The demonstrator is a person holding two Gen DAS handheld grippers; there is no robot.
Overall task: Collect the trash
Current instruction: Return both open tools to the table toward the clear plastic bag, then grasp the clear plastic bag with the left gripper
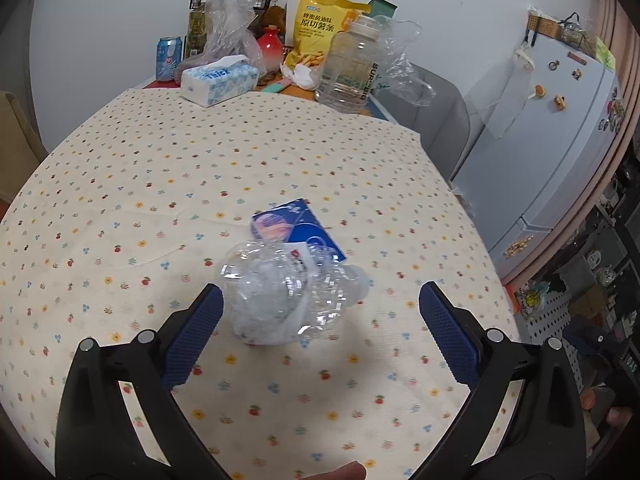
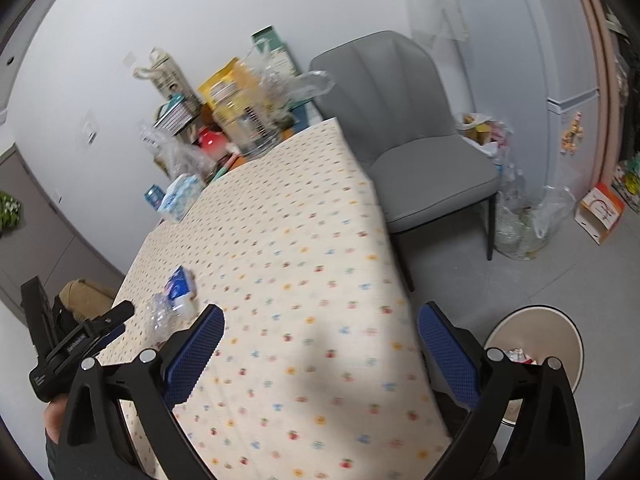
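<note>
A crushed clear plastic bottle (image 1: 290, 286) lies on the flowered tablecloth (image 1: 200, 184), partly on a flat blue packet (image 1: 298, 226). My left gripper (image 1: 320, 304) is open; the bottle lies between its blue pads, close to the left pad (image 1: 194, 332). My right gripper (image 2: 320, 324) is open and empty above the table's near right part. In the right wrist view the bottle (image 2: 166, 312) and blue packet (image 2: 180, 282) lie at the left, next to the left gripper's body (image 2: 80, 344). A round bin (image 2: 540, 344) with some trash stands on the floor beside the table.
At the table's far end stand a tissue pack (image 1: 218, 80), a blue can (image 1: 168, 58), a yellow snack bag (image 1: 320, 30), a large clear jug (image 1: 352, 64) and plastic bags. A grey chair (image 2: 420, 140) and a full plastic bag (image 2: 516, 204) stand right of the table. A fridge (image 1: 552, 128) is at the right.
</note>
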